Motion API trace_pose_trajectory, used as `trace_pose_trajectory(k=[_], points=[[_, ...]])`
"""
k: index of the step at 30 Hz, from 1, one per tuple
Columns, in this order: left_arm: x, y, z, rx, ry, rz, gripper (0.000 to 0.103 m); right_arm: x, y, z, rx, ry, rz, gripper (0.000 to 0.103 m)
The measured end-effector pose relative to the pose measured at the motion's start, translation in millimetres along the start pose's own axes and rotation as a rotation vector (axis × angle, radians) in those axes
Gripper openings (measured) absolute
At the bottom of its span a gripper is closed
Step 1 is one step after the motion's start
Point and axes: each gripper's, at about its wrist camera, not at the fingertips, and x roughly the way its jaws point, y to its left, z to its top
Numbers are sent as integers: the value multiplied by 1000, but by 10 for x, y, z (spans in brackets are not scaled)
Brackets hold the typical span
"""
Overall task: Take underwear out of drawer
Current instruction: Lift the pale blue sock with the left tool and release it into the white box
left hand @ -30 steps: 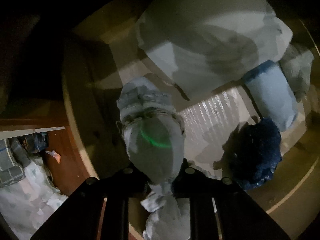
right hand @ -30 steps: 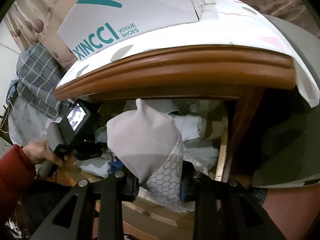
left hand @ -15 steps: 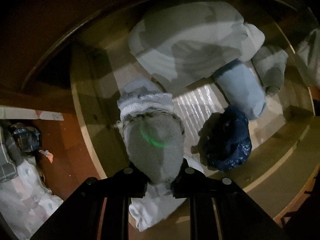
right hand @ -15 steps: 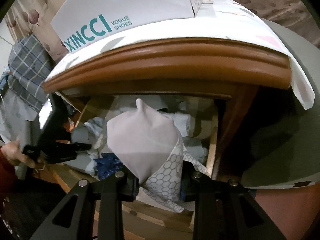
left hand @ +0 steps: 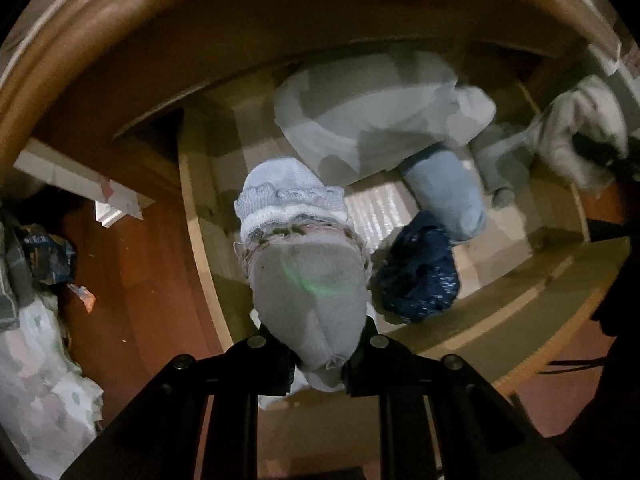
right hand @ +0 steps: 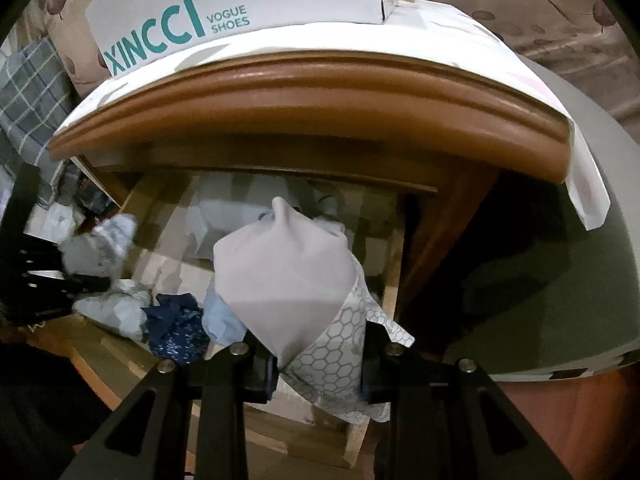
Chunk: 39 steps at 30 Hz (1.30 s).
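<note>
My left gripper [left hand: 316,360] is shut on a grey and pale-blue lace-trimmed pair of underwear [left hand: 304,256], held above the open wooden drawer [left hand: 200,248]. A white folded garment [left hand: 372,120], a light-blue roll [left hand: 444,192] and a dark-blue piece [left hand: 416,276] lie inside the drawer. My right gripper [right hand: 318,364] is shut on a pale pink pair of underwear with a honeycomb-print panel [right hand: 284,276], over the drawer's [right hand: 392,272] right front. The left gripper with its grey bundle [right hand: 100,248] shows at the left edge of the right wrist view.
The cabinet's brown moulded top edge [right hand: 304,96] overhangs the drawer, with a white cloth and a shoe box [right hand: 240,4] on it. Reddish floor [left hand: 132,292] and a patterned fabric heap [left hand: 36,380] lie left of the drawer. A grey rounded surface [right hand: 560,272] sits to the right.
My left gripper has risen with the grey underwear, so the drawer's contents look smaller and the cabinet top edge has come into view. The right gripper has tilted a little, still holding its garment.
</note>
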Motion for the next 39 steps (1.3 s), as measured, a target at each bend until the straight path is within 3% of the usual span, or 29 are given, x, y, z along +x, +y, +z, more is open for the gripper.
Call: trace_pose_trajectory(k=[13, 23, 34, 39], points=[[-693, -31, -132, -35, -132, -17, 15, 34, 19, -14, -2, 6, -21, 29], [-1560, -40, -92, -50, -280, -38, 15, 26, 7, -26, -2, 13, -9, 29], [-3039, 43, 554, -48, -567, -28, 15, 29, 29, -27, -9, 14, -2, 29], [-3288, 74, 1103, -54, -599, -11, 15, 18, 30, -25, -12, 15, -1, 29]])
